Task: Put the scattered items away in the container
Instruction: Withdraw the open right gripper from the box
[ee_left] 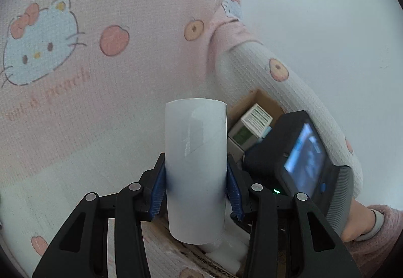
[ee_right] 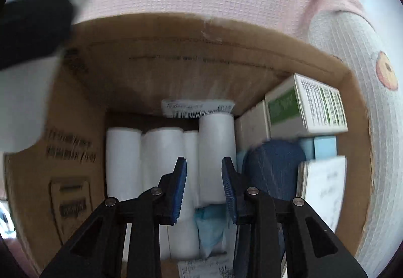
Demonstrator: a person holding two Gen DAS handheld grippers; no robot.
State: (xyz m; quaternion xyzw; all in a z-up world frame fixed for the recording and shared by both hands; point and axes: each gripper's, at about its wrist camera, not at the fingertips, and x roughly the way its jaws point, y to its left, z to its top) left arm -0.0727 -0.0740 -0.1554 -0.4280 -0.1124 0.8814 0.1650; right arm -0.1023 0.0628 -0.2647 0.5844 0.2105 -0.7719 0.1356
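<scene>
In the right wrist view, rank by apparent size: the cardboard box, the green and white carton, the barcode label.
1. Brown cardboard box
2. Green and white carton
3. White barcode label, though it lies deeper, so nearness skews this.

Glossy smooth white roll (ee_left: 196, 172), matt brown cardboard box (ee_right: 176, 56), waffle-knit cloth sleeve (ee_left: 302, 101)

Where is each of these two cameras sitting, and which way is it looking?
Left wrist view: sits on the left gripper, looking along its fingers at the white roll they clamp; behind are the person's pink patterned top and sleeve.
Right wrist view: sits on the right gripper, looking steeply down into the cardboard box at white rolls and small cartons; its jaws hold nothing.
Shared: the cardboard box, the green-and-white carton, the top.
</scene>
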